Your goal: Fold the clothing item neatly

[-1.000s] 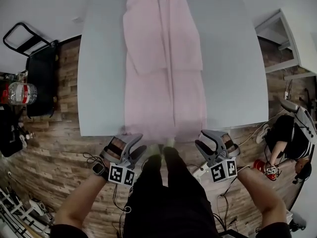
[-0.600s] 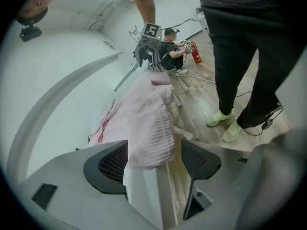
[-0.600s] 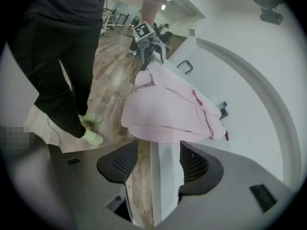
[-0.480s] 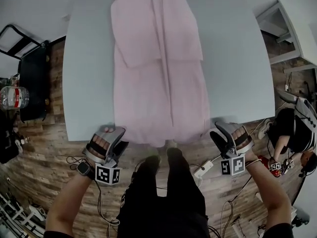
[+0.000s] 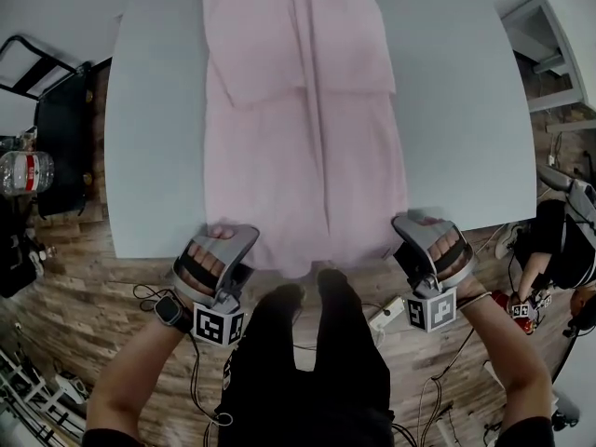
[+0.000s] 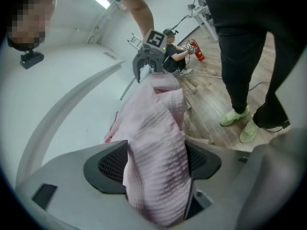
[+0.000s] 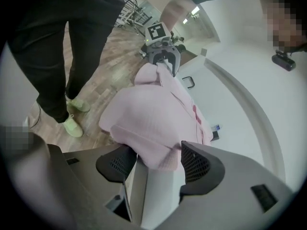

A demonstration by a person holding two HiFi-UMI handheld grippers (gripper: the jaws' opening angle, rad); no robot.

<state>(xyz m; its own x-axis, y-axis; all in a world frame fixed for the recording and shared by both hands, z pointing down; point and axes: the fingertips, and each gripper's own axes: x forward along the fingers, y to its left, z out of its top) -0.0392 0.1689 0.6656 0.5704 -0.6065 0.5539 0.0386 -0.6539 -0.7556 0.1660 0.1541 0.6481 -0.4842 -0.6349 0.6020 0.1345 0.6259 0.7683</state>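
My left gripper (image 5: 235,246) and right gripper (image 5: 415,235) have dropped to the near hem corners of the pink waffle-knit garment (image 5: 307,138) lying flat on the grey table (image 5: 154,156), and their jaws have just opened wide around the cloth without clamping it, so I am probably about to grip the hem for the fold.

We see a pale pink garment (image 5: 303,128) of soft cloth, matt throughout, its weave finely ribbed and waffled. It lies on a smooth, matt grey worktop (image 5: 154,156). The floor (image 5: 88,291) is rough-grained, weathered-looking wooden planking. The person's trousers (image 5: 307,361) are plain black matt cloth, and a bottle (image 5: 23,173) at the left is clear, glossy plastic.
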